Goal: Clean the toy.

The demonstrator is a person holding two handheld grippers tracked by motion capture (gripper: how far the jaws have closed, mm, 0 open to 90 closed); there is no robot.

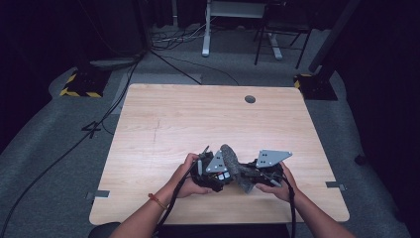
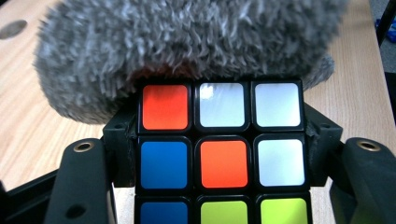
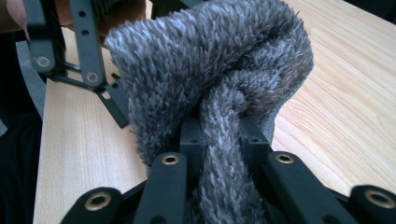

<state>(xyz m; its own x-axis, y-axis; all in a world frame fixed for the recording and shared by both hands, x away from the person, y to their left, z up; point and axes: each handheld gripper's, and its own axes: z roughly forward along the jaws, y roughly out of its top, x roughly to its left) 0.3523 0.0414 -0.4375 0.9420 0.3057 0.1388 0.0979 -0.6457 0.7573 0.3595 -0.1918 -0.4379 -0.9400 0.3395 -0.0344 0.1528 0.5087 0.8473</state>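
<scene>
**Cube braced, cloth pressed against it**

A black-framed puzzle cube with coloured square stickers (image 2: 223,154) is clamped between the jaws of the left gripper (image 1: 212,173), apparently so it is held steady for wiping. Just beyond those jaws, against the cube's far edge, a fluffy grey microfibre cloth (image 2: 187,46) is pressed. A bunched fold of it is pinched between the nearly closed jaws of the right gripper (image 3: 219,140), above the pale wooden table (image 1: 198,114).

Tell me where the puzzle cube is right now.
The puzzle cube sits between the left gripper's jaws near the table's front edge, its top against the grey fuzzy cloth.
</scene>
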